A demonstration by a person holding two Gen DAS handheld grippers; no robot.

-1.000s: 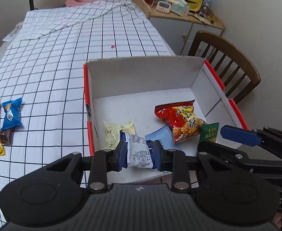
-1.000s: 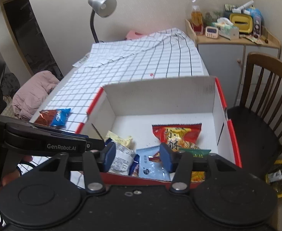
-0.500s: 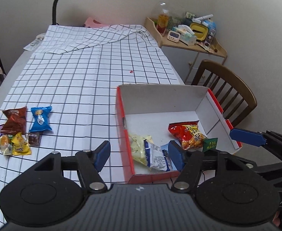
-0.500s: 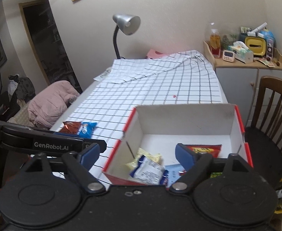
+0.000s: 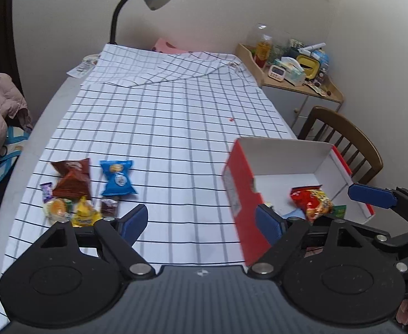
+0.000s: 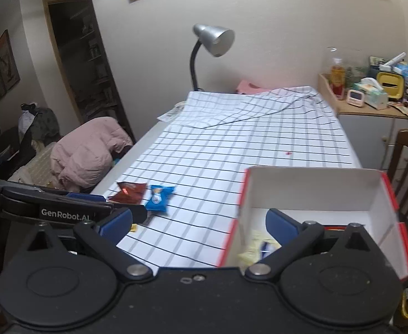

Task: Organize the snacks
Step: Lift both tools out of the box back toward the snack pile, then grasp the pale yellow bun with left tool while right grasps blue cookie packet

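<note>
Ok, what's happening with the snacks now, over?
Both grippers, left and right, open, empty, jaws just widened. Red box holds some snacks; loose snack pile waits on cloth. Nothing blocking.

Snacks (image 6: 255, 246) in red-edged box (image 6: 309, 189)

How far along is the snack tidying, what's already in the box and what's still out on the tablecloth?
Partly done. The red box already holds a red-and-yellow packet and a few smaller packets. Nothing is in hand: the left gripper and right gripper have just opened wide and are empty. Left to do: the blue packet, the brown packet and the small candies on the checked tablecloth.
</note>
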